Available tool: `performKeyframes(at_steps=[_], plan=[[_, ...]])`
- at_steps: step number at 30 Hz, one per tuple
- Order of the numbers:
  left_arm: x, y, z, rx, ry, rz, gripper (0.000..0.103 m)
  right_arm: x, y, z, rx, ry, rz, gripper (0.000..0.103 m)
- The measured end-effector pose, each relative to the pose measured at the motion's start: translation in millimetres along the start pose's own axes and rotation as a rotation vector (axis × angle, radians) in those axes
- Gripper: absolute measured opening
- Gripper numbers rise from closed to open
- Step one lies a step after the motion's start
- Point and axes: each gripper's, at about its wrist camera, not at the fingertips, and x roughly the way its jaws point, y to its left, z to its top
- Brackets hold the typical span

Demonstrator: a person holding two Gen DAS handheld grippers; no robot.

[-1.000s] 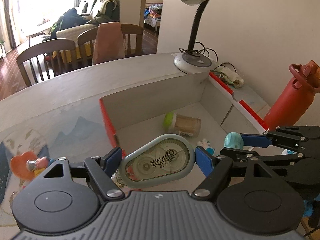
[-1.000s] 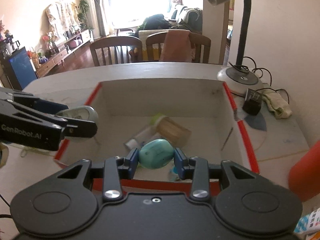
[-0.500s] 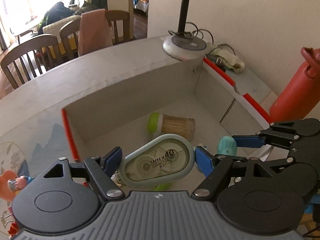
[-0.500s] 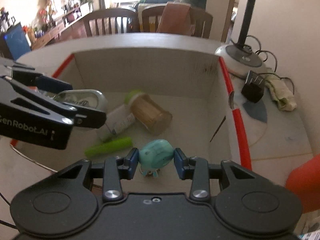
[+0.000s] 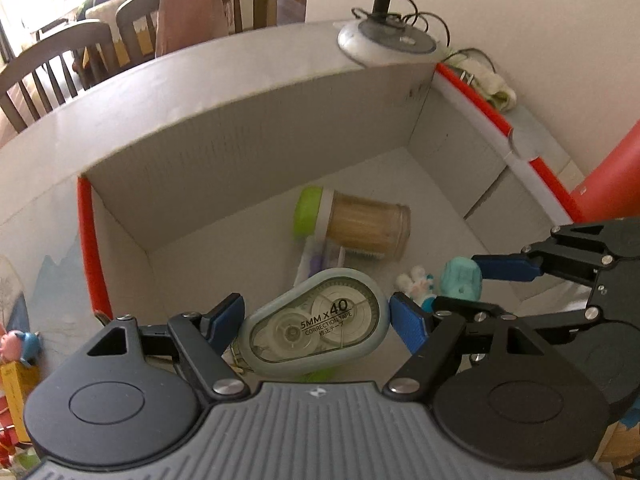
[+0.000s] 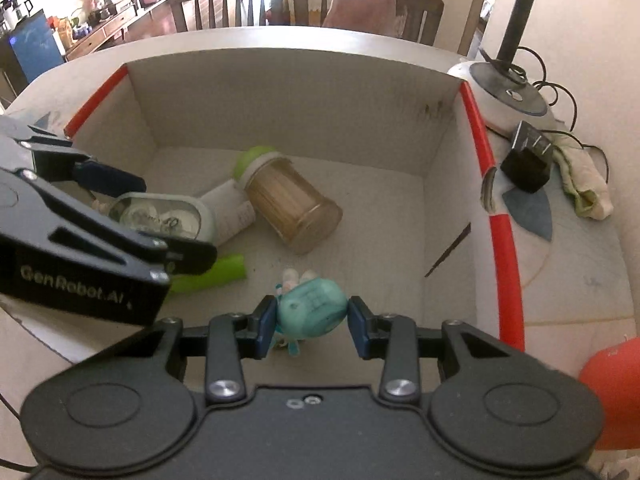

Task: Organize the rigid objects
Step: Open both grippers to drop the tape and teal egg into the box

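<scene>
My left gripper is shut on a pale blue correction tape dispenser and holds it above the floor of a white cardboard box with red-edged rims. My right gripper is shut on a teal egg-shaped toy with small charms hanging under it, also inside the box. From the right wrist view the left gripper and its tape dispenser sit at the left. In the left wrist view the right gripper and the teal toy are at the right.
On the box floor lie a toothpick jar with a green lid, a white tube and a green stick. A lamp base, a black charger and a cloth sit right of the box. A red bottle stands at the right.
Both grippers have come forward and down over the box rim into the box, each keeping its object. The view now looks more steeply down at the box floor.
</scene>
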Motion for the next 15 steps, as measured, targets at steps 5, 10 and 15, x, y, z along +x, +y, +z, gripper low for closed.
performKeyframes(at_steps=[5, 10, 15], plan=[[6.3, -0.6, -1.6, -0.004, 0.026, -0.013, 0.079, 4.8, -0.7, 1.8, -0.012, 0.016, -0.001, 0.038], [12.7, 3.9, 1.2, -0.027, 0.072, -0.036, 0.079, 5.6, -1.0, 3.4, -0.018, 0.018, -0.005, 0.040], [12.9, 5.5, 2.1, -0.033, 0.084, -0.047, 0.078, 2.7, -3.3, 2.6, -0.009, 0.010, 0.002, 0.043]])
